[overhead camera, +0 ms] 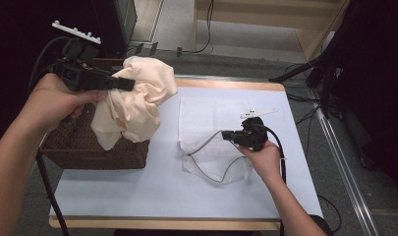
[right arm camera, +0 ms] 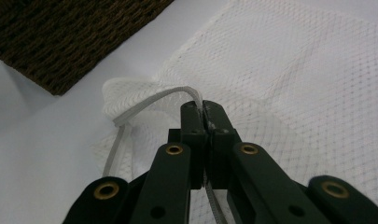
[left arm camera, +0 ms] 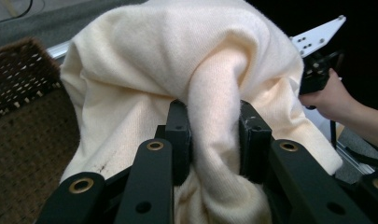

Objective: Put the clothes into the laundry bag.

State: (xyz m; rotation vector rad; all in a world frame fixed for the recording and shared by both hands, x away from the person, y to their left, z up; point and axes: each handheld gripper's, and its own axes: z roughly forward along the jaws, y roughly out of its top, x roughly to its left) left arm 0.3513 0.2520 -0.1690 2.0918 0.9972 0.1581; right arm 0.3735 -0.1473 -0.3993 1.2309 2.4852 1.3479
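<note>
Table (overhead camera: 152,196) spans the lower centre of the high view, pale top, wood edge. Wicker basket (overhead camera: 96,152) sits at its left edge. Mesh bag (overhead camera: 206,123) lies flat at mid-frame, right of the basket, not yet opened up.

Cream cloth (overhead camera: 135,101) hangs bunched at upper left, above the basket and its right rim, lifted clear of the table. Judged progress: cloth is picked up, bag cord is gripped; still left is opening the bag mouth and getting the cloth inside (likely the goal).

Left gripper (overhead camera: 125,83) is held high at upper left, pointing right, forearm coming up from bottom left; jaws part-closed, pinching a thick fold of cloth (left arm camera: 214,135). Right gripper (overhead camera: 227,134) sits low at centre-right over the bag, pointing left, hand behind it; jaws fully closed on the grey cord (right arm camera: 149,100) at the bag's mouth.
</note>
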